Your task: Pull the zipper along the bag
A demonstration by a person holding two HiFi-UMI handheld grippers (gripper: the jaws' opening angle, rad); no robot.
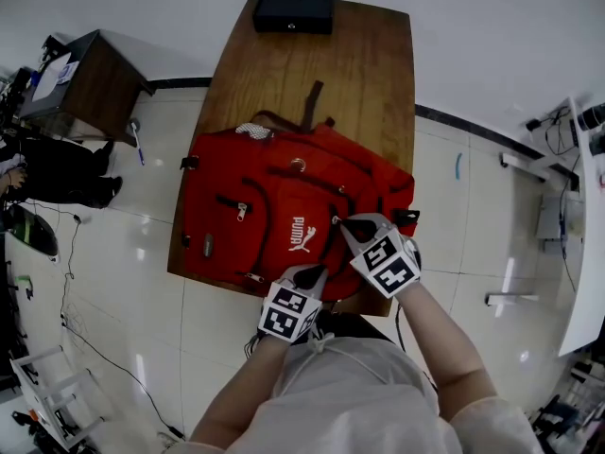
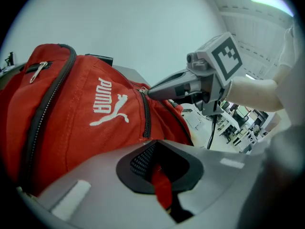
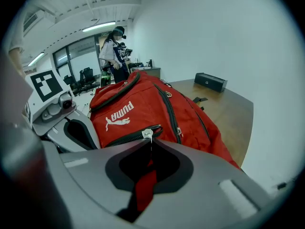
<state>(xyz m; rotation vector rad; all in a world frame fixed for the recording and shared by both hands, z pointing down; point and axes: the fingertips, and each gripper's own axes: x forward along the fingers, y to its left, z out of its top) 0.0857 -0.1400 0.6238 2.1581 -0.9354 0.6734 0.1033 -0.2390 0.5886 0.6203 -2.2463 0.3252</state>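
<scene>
A red backpack (image 1: 274, 216) with a white logo lies flat on the wooden table (image 1: 359, 64). My right gripper (image 1: 342, 223) is at the bag's near right side. In the right gripper view its jaws (image 3: 150, 141) are shut on the silver zipper pull (image 3: 148, 133) at the end of a dark zipper track (image 3: 126, 138), with a red tab running back between them. My left gripper (image 1: 310, 274) is at the bag's near edge. Its jaws (image 2: 151, 142) are shut on a fold of the bag's red fabric (image 2: 162, 187), just below a short zipper (image 2: 145, 116). The right gripper (image 2: 157, 89) shows above that zipper.
A black box (image 1: 294, 11) sits at the table's far end. A dark cabinet (image 1: 90, 83) stands to the left on the tiled floor, and a white desk (image 1: 586, 244) to the right. A person (image 3: 114, 51) stands far off in the office.
</scene>
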